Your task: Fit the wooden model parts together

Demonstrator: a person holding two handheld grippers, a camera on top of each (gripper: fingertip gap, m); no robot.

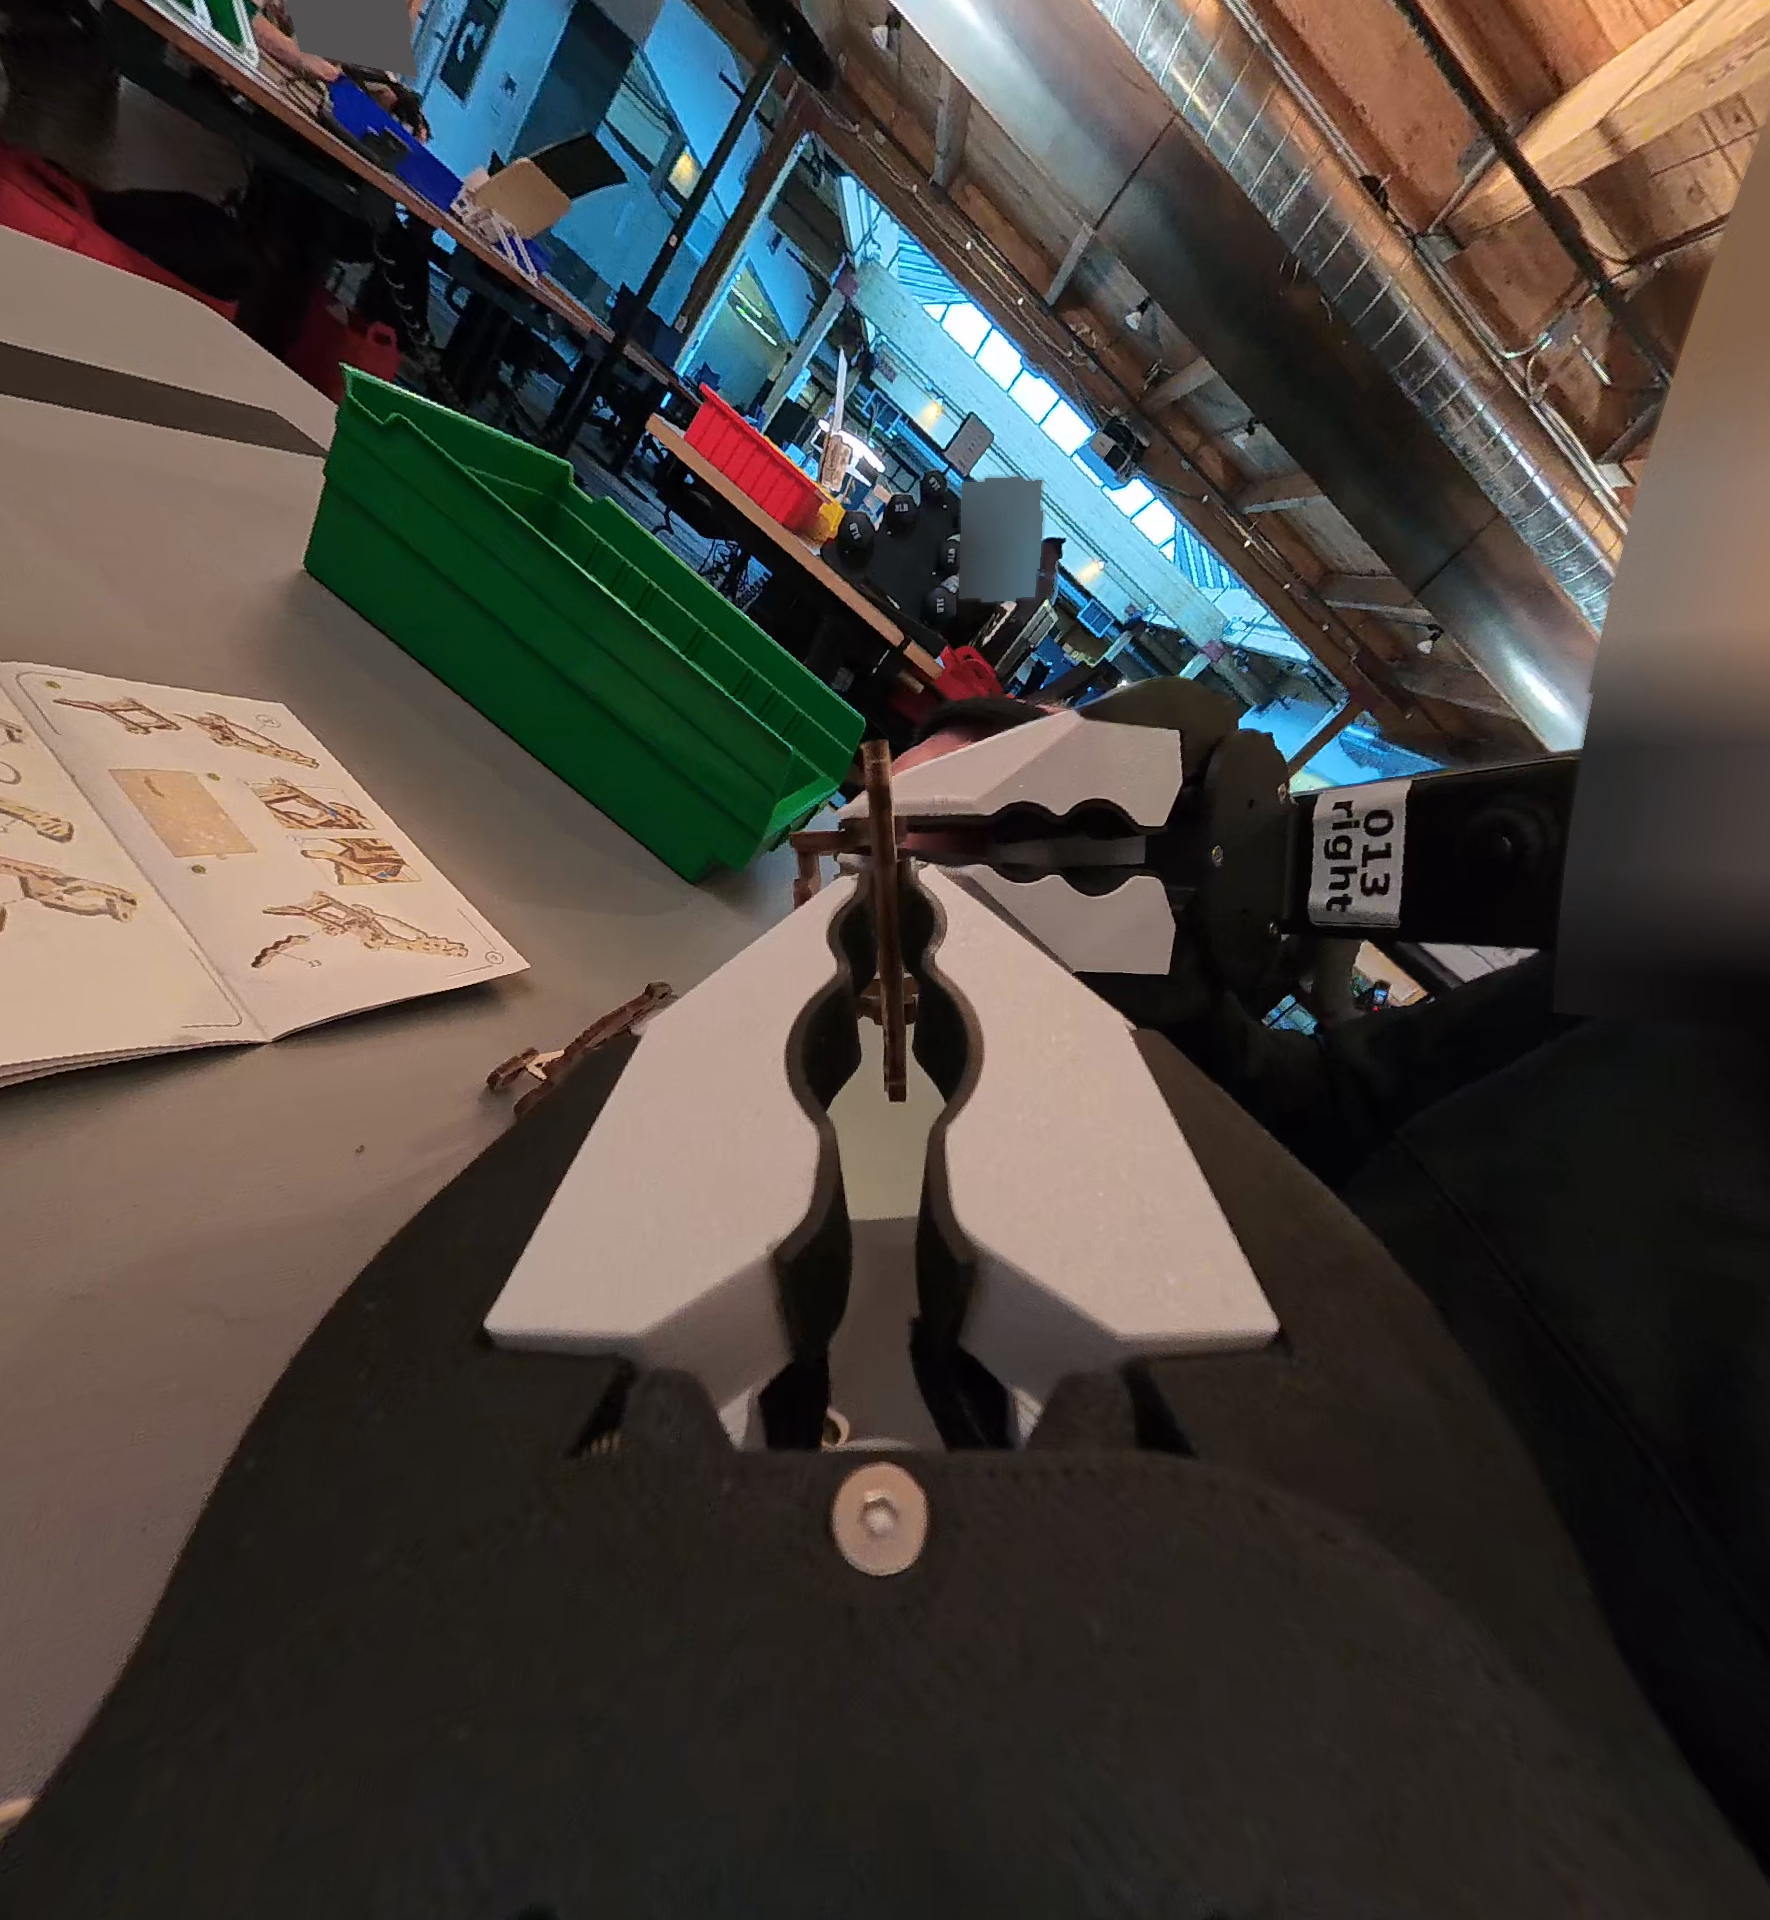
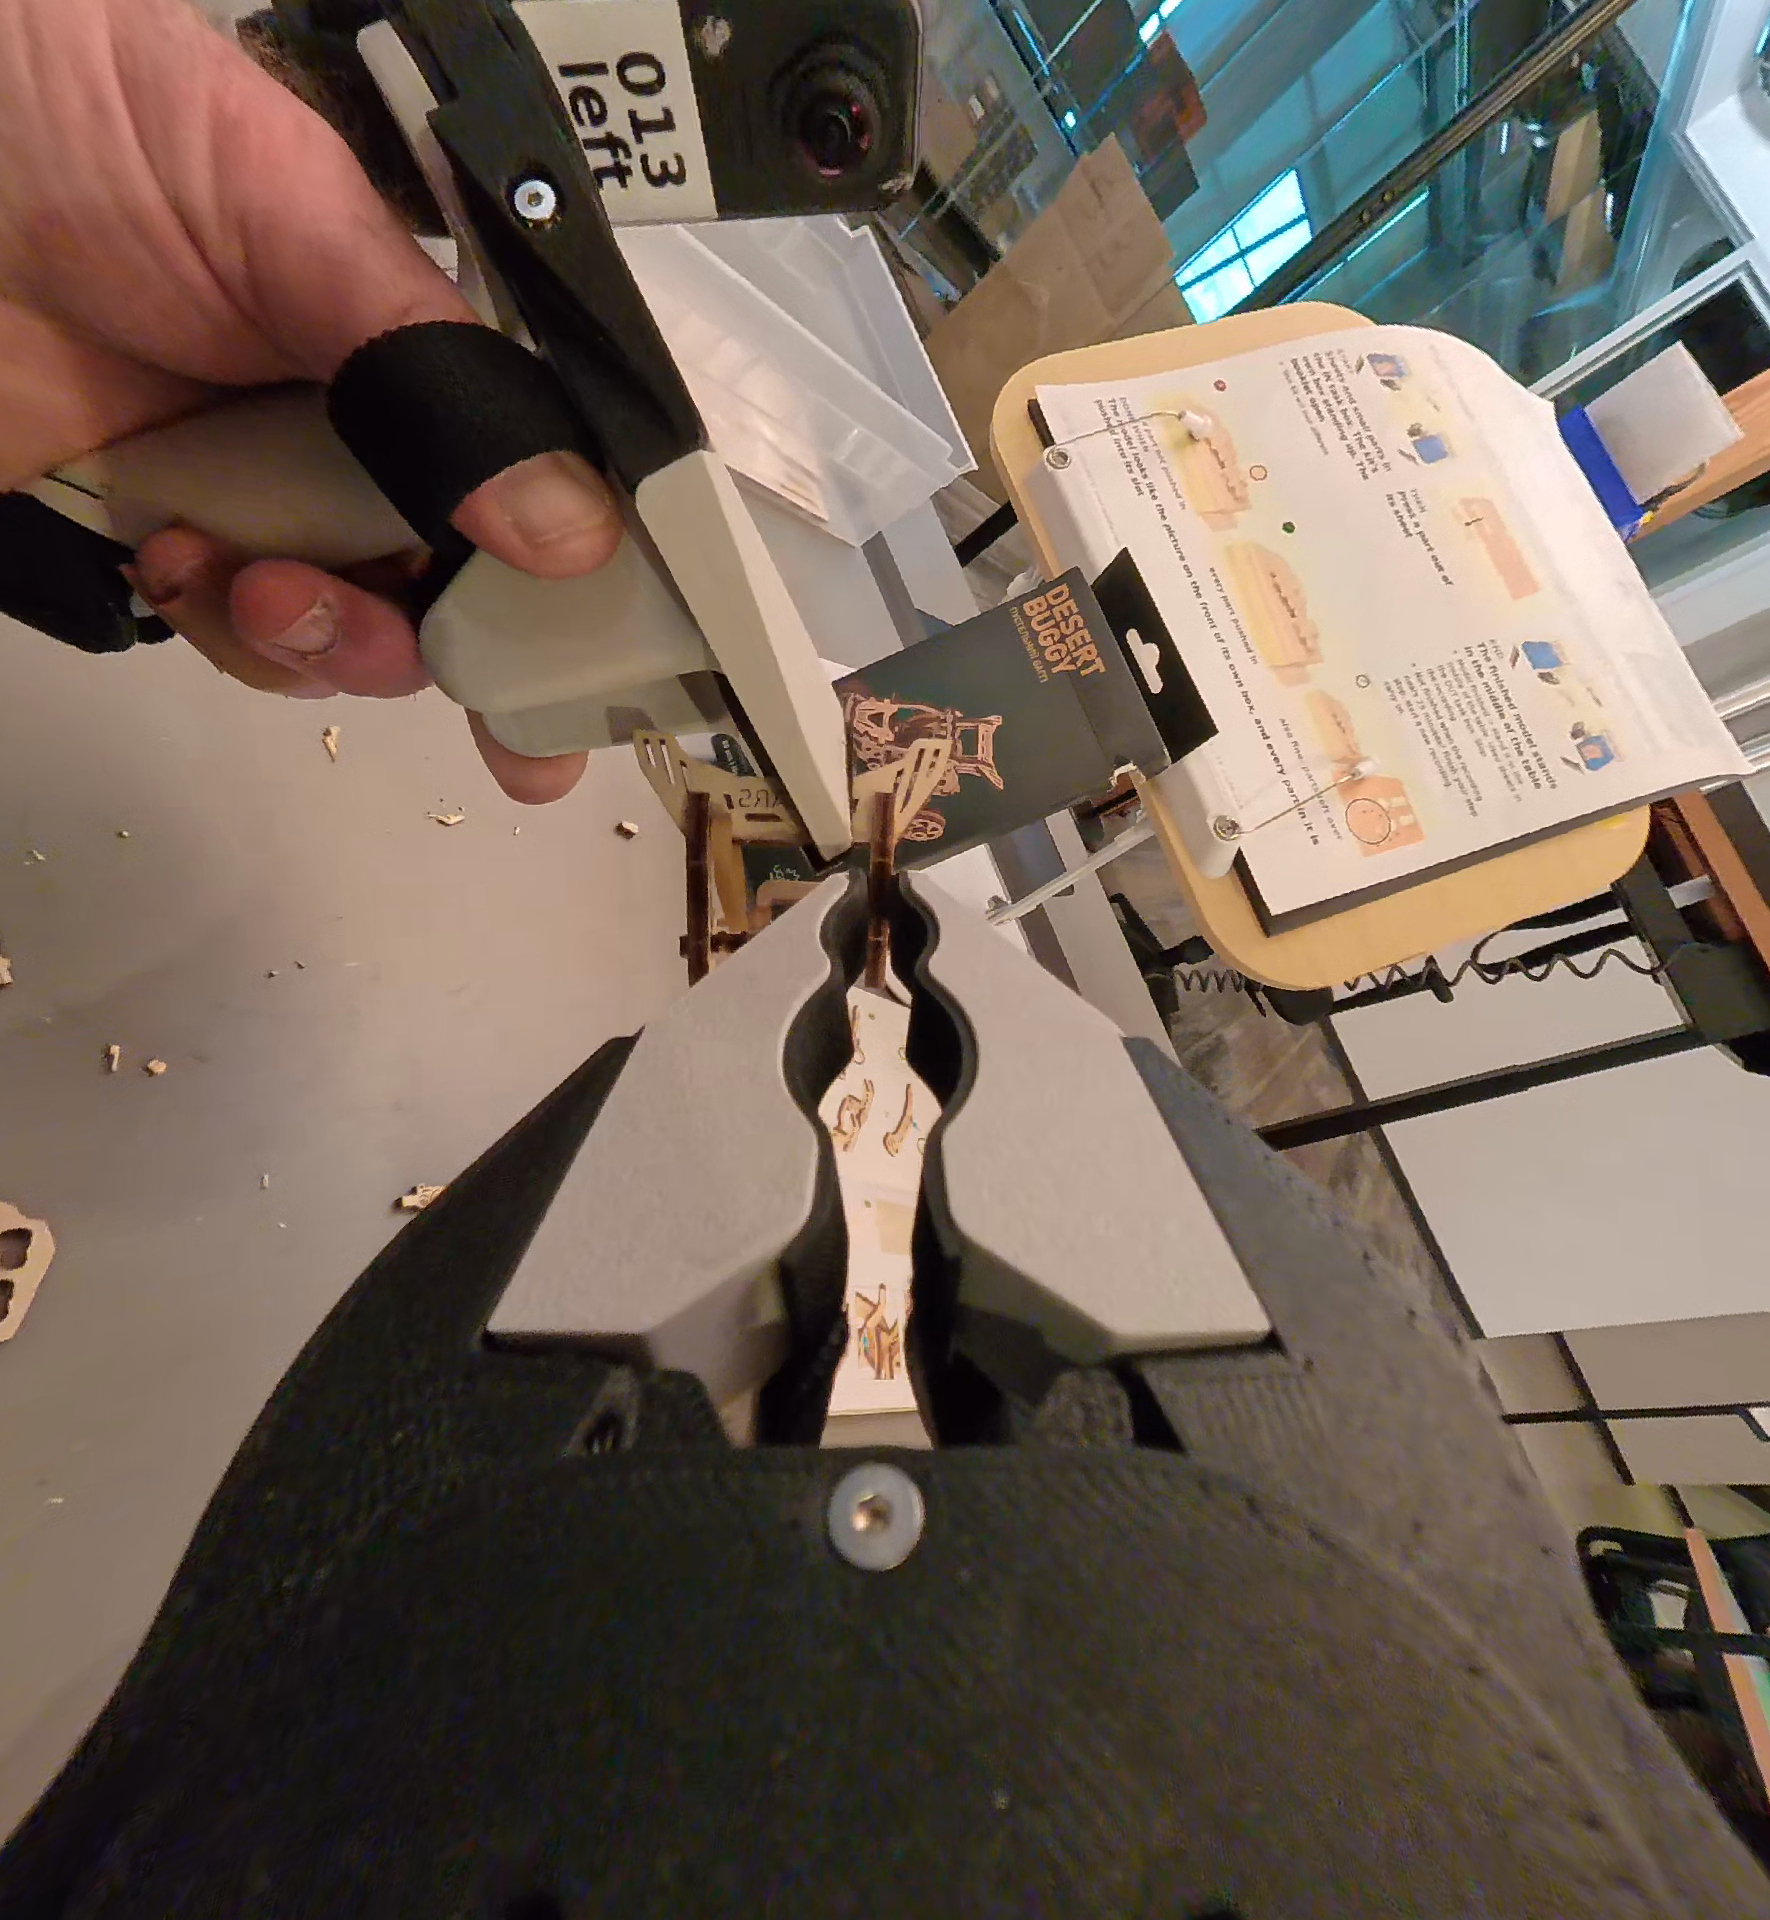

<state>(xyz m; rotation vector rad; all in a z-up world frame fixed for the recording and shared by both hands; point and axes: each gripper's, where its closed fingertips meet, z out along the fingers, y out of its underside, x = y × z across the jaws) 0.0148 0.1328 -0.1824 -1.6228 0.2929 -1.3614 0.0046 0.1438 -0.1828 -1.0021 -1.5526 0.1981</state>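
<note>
Left wrist view: both jaws pinch wooden parts (image 1: 886, 935) — green bin (image 1: 569, 634), booklet (image 1: 185, 842) beside.

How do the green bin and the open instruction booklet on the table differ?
The green bin is a solid-coloured plastic container with raised walls; the instruction booklet is thin white paper printed with drawings, lying flat and open. In the left wrist view the bin sits farther from the camera than the booklet. Both rest on the grey table.
</note>
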